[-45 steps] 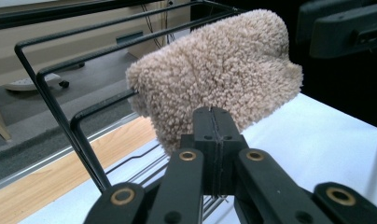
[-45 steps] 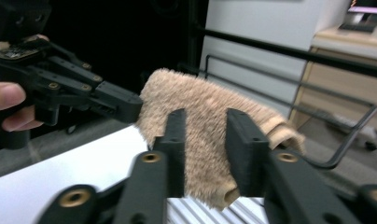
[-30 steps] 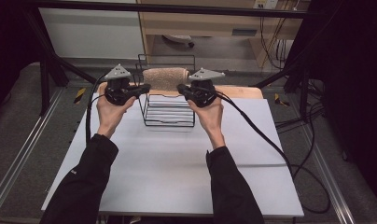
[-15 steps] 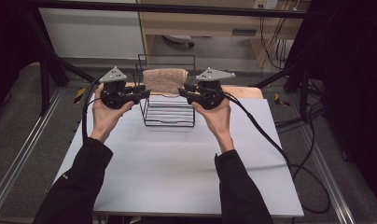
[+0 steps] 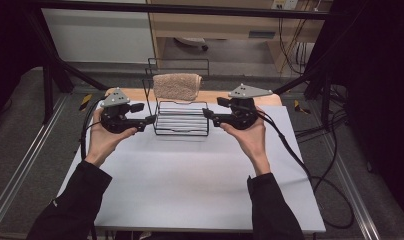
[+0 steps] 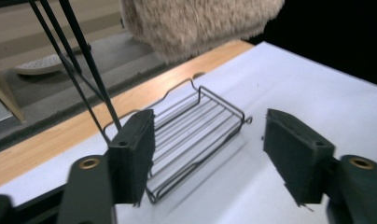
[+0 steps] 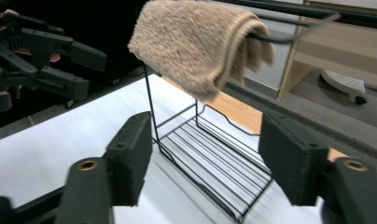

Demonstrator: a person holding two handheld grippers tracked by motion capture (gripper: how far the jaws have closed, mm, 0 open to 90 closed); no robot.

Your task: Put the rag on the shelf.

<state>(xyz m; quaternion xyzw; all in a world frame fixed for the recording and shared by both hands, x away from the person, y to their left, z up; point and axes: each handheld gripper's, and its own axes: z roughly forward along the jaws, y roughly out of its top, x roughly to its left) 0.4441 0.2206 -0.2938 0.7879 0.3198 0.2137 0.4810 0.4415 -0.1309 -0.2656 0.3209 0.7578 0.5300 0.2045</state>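
A black wire rack (image 5: 181, 119) stands at the back middle of the white table (image 5: 190, 180). A beige towel (image 5: 177, 86) hangs folded over its top bar. My left gripper (image 5: 145, 113) sits just left of the rack, open, jaws pointing at it and holding nothing. My right gripper (image 5: 215, 107) mirrors it on the right, open and empty. In the left gripper view the left gripper (image 6: 210, 158) frames the rack's slatted base (image 6: 196, 135), with the towel (image 6: 200, 23) above. In the right gripper view the right gripper (image 7: 205, 158) faces the rack (image 7: 214, 168) and towel (image 7: 200, 46).
A wooden strip (image 5: 267, 98) runs along the table's far edge. Black cables (image 5: 300, 160) trail off the right side. Black frame posts (image 5: 50, 85) stand at both back corners. The left gripper (image 7: 46, 51) shows far off in the right gripper view.
Both hands have drawn apart and back toward the person, from beside the towel down to the rack's lower sides. The towel stays on the bar.
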